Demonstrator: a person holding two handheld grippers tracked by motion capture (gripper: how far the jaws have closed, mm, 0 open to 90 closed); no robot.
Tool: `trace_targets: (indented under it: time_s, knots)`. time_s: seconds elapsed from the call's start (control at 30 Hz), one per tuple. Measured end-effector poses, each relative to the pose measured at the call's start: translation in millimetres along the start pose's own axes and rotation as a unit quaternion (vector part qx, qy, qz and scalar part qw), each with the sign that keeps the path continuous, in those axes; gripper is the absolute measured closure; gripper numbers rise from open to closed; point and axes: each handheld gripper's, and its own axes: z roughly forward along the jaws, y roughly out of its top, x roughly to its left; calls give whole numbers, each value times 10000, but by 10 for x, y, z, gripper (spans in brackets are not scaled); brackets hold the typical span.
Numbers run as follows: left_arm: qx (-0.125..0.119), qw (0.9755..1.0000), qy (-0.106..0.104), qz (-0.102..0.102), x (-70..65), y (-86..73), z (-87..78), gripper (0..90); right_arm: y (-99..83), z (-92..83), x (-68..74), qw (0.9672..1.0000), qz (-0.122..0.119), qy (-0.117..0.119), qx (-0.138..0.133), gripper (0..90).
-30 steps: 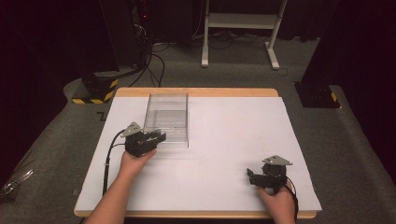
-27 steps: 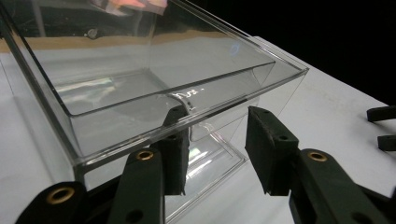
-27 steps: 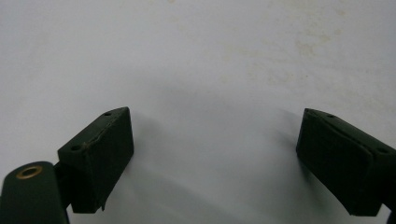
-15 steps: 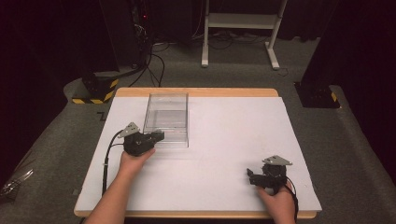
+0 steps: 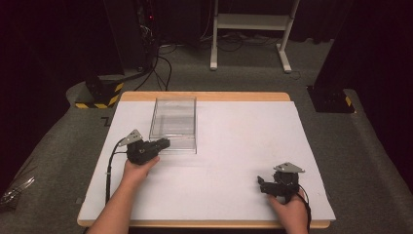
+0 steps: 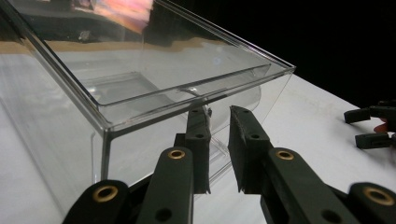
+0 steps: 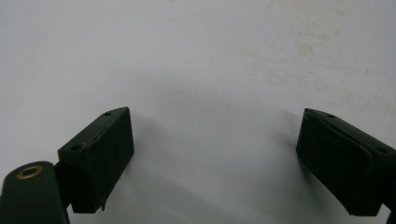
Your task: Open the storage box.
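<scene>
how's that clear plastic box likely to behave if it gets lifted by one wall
The clear plastic box looks rigid: its walls are straight with crisp edges. Empty and thin-walled, it is probably light. Its glossy surface may be slippery, and the left gripper, whose jaws have just been closing on the near wall, holds only a narrow strip, so the box might swing or tilt.

The counter [image 5: 243, 146] has a white top with a pale wooden edge showing along its far and near sides. It stands on a grey carpeted floor [image 5: 243, 78] that runs back into a dark, black-draped room. At the far left a black stand [image 5: 122, 44] rises from a base marked with yellow and black hazard stripes [image 5: 100, 95], and black cables [image 5: 163, 68] loop over the carpet beside it. Far centre stands a white metal frame [image 5: 251, 24] on two feet. At the far right sits another dark base [image 5: 331, 100]. Light falls mainly on the counter.
</scene>
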Motion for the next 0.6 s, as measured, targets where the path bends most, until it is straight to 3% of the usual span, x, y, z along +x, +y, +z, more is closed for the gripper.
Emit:
trace_targets:
  time_s: [0.6]
  knots:
    - [-19,9998,-172,-13,-71,-73,-108,798,0,-1,0,10000,-16,-4,2,110]
